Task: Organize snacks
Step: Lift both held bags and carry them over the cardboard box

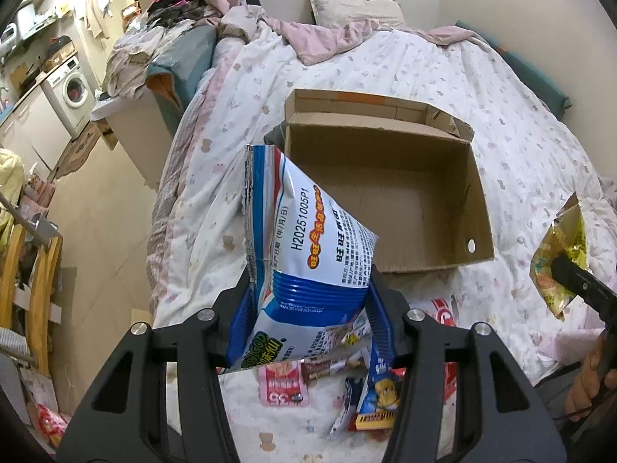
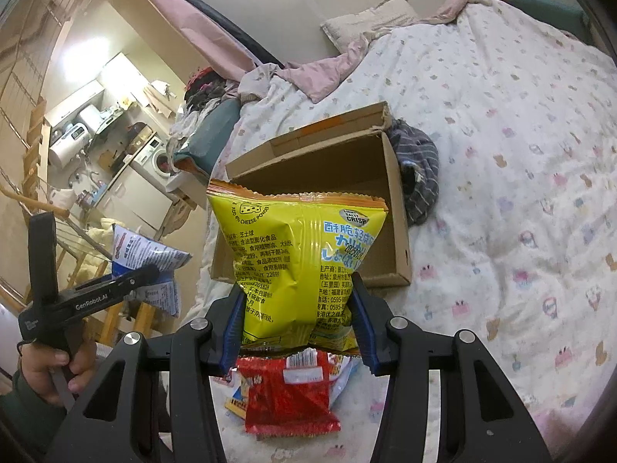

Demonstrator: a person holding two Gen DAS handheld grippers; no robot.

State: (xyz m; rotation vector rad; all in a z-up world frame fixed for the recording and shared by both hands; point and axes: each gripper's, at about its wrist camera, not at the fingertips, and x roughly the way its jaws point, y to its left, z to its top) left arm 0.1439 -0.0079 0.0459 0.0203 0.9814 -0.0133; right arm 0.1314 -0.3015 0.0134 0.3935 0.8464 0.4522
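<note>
My left gripper (image 1: pixel 310 289) is shut on a blue and white snack bag (image 1: pixel 304 239), which stands up in the air between its fingers. My right gripper (image 2: pixel 297 305) is shut on a yellow cheese-crisp bag (image 2: pixel 293 254), also lifted off the bed. Beyond both bags an open cardboard box (image 1: pixel 474 200) lies on the quilt with nothing in it; its right wall (image 2: pixel 399 208) shows in the right wrist view. Several small snack packets (image 1: pixel 370 397) lie on the quilt below the left gripper, and a red packet (image 2: pixel 289 401) lies below the right one.
The bed is covered by a white patterned quilt (image 1: pixel 424 69) with a pillow (image 1: pixel 354 7) at its head. A striped grey cloth (image 2: pixel 420 169) lies behind the box. To the left the bed ends above the floor, with a washing machine (image 1: pixel 73 90) and a wooden rack (image 1: pixel 34 297).
</note>
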